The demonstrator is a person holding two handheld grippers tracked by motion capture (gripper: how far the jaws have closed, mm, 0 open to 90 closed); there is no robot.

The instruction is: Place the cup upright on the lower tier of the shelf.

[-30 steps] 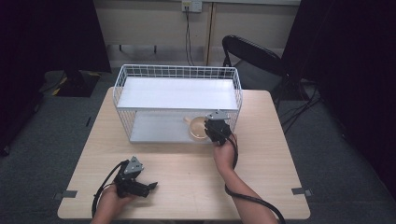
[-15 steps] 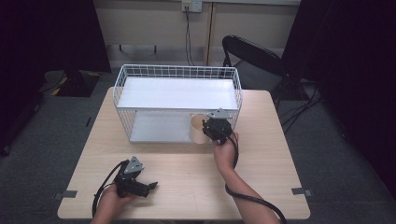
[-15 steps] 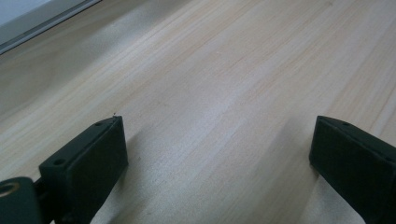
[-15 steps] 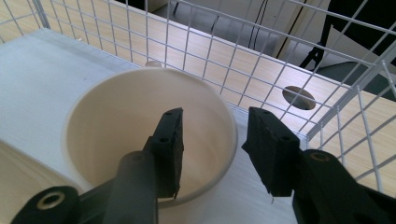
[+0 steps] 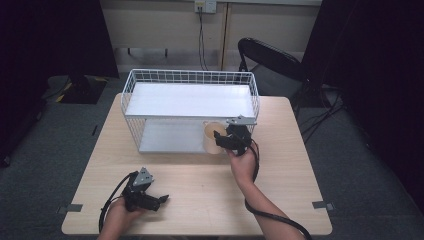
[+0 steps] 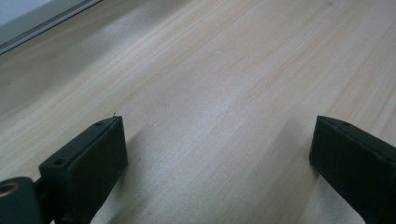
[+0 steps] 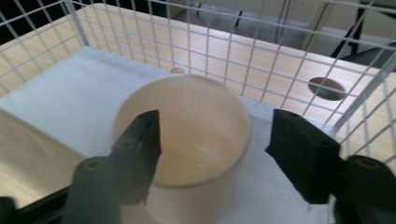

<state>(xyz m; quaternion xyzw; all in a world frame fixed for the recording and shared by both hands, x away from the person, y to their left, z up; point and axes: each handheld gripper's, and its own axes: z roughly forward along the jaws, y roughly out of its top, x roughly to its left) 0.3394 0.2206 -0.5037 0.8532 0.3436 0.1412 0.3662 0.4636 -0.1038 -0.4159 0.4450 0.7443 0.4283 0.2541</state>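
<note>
Cup [image 7: 182, 140]: stands on lower shelf [image 7: 60, 88] of wire rack [image 5: 190, 80]. Right gripper [image 7: 215, 140]: jaws just opening, released; withdraw straight back, avoiding rim. Left gripper [image 6: 215, 154]: open, empty.

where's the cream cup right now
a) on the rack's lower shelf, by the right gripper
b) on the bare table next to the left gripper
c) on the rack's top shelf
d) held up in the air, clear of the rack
a: the cream cup stands on the lower shelf of the white wire rack, with the right gripper right at it, one jaw inside the rim and one outside, neither pressing on it.
</note>
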